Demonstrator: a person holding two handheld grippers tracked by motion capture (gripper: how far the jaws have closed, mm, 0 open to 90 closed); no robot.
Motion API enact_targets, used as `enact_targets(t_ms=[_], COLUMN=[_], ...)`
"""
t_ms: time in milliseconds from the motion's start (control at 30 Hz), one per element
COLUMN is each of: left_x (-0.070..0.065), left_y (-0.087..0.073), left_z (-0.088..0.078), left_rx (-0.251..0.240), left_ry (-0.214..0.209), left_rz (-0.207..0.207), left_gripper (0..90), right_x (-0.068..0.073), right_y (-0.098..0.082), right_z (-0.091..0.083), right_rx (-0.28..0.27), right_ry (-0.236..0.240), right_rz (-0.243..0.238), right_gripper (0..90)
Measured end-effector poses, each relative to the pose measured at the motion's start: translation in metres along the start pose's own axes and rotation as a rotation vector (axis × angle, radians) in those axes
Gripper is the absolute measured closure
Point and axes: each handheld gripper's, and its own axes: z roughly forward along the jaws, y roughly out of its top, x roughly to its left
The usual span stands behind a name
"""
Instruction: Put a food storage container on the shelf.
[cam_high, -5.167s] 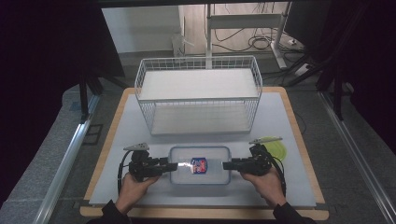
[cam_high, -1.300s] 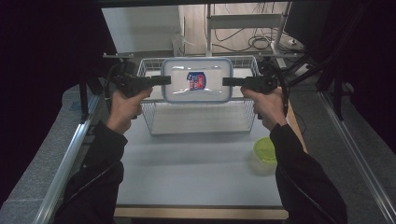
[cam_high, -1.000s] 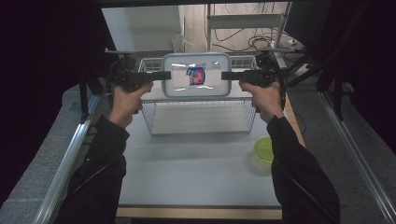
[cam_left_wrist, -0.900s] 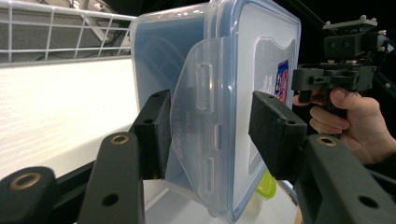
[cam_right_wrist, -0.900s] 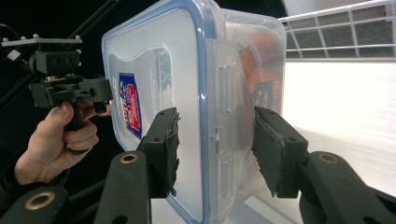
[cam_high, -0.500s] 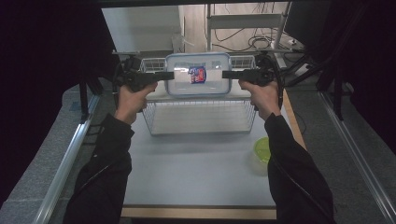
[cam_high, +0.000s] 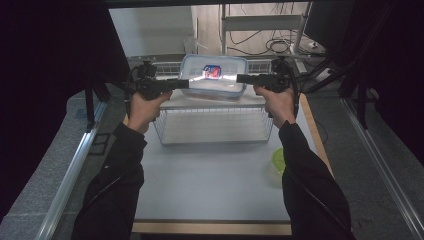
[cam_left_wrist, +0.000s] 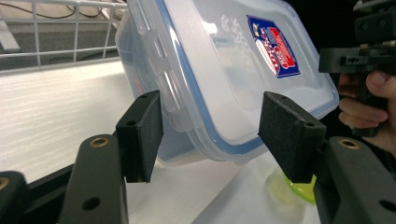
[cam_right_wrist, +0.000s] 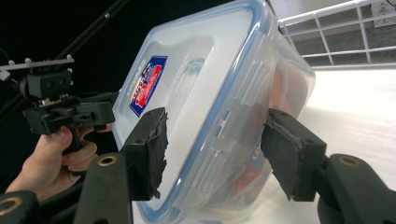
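Note:
A clear lidded plastic box (cam_high: 214, 75) with a red and blue label stands tilted at the back of the white wire basket (cam_high: 215, 108), its lid facing me. My left gripper (cam_high: 182, 83) is at the box's left end and my right gripper (cam_high: 242, 78) at its right end. In the left gripper view the box (cam_left_wrist: 224, 70) lies between the jaws of my left gripper (cam_left_wrist: 215, 126), which have just been opening and stand off it. In the right gripper view the clasped end of the box (cam_right_wrist: 219, 107) sits between the equally loosened jaws of my right gripper (cam_right_wrist: 212, 149).
A lime-green dish (cam_high: 278, 160) lies on the grey table (cam_high: 210, 185) to the right, in front of the basket. Dark frame posts and cables stand behind and beside the basket. A metal rail (cam_high: 70, 175) runs along the table's left side.
The box went from the table's front edge up over the basket, then sank to the back of the basket and tipped lid-forward. Both pairs of jaws have widened around its ends.

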Motion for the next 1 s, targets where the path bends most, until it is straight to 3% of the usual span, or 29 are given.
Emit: enact_targets(t_ms=[100,200,367,433,500,600,700,733,767,867,1000], left_x=[-0.003,-0.006,-0.014,-0.018,-0.022,-0.024,-0.026,-0.027,-0.027,-0.031,-0.031], left_y=[0.000,-0.001,-0.005,-0.009,-0.017,-0.027,-0.032,-0.034,-0.034,-0.035,-0.034], left_z=[0.003,0.003,-0.012,-0.019,-0.025,-0.026,-0.023,-0.016,-0.016,-0.001,0.006], left_rx=[-0.006,-0.017,-0.057,-0.055,-0.051,-0.040,-0.023,-0.002,-0.002,0.028,0.013], left_ry=[0.000,0.048,0.072,0.085,0.096,0.095,0.119,0.140,0.140,0.182,0.214], left_rz=[0.013,0.068,0.132,0.171,0.223,0.253,0.271,0.273,0.273,0.301,0.309], left_gripper=[32.3,24.1,21.8,26.8,37.6,55.0,73.2,78.8,81.0,82.6,82.1], right_x=[-0.001,0.005,0.014,0.019,0.026,0.034,0.037,0.039,0.039,0.037,0.031], right_y=[0.000,0.001,-0.003,-0.007,-0.016,-0.033,-0.043,-0.051,-0.051,-0.054,-0.051], right_z=[0.001,0.000,-0.015,-0.024,-0.032,-0.035,-0.029,-0.017,-0.017,-0.002,0.003], right_rx=[-0.029,-0.044,-0.078,-0.088,-0.113,-0.108,-0.066,-0.018,-0.018,0.016,0.016], right_ry=[-0.019,-0.119,-0.184,-0.196,-0.217,-0.200,-0.186,-0.182,-0.182,-0.199,-0.226], right_rz=[-0.007,-0.097,-0.213,-0.257,-0.302,-0.349,-0.373,-0.389,-0.389,-0.403,-0.402], right_gripper=[40.9,42.1,49.3,60.3,74.7,88.8,89.4,89.5,89.5,89.5,89.5])
